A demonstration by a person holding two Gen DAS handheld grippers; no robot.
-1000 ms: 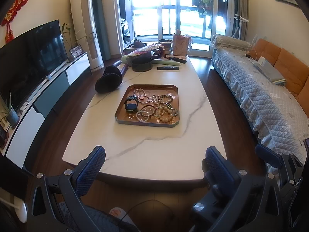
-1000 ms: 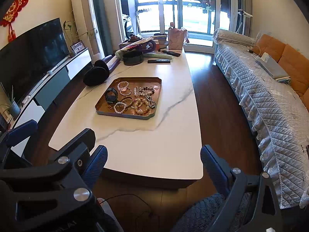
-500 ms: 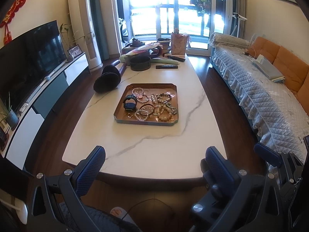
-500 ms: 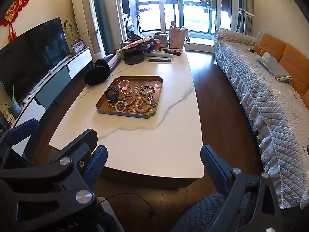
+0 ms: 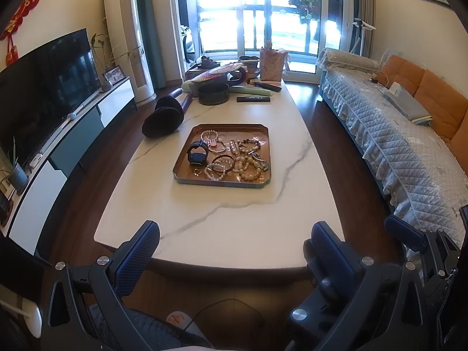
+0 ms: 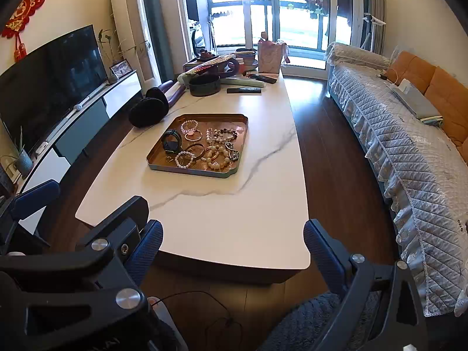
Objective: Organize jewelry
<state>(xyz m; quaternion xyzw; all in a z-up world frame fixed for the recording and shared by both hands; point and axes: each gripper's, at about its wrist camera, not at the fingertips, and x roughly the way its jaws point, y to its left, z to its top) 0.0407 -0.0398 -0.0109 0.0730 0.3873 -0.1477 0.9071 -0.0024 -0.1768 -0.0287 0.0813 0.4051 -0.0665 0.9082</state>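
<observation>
A home living room: a flat-screen television point(image 5: 44, 87) on a low cabinet point(image 5: 73, 146) faces a quilt-covered orange sofa point(image 5: 409, 134) across a marble worktop point(image 5: 219, 219), with balcony glass doors point(image 5: 263, 14) behind.

Surface point(image 5: 234, 219): white marble pattern, grey veins. Tray point(image 5: 187, 180): copper-brown interior, teal-grey rim. Watch point(image 5: 197, 153): black, blue face. Claw pads point(image 5: 136, 251): blue, textured. Sofa point(image 5: 438, 99): orange; its cover point(image 5: 409, 158): pale blue, quilted.

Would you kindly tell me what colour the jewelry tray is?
Copper-brown inside, with a greenish outer rim: tray, clearest in the right wrist view.
</observation>
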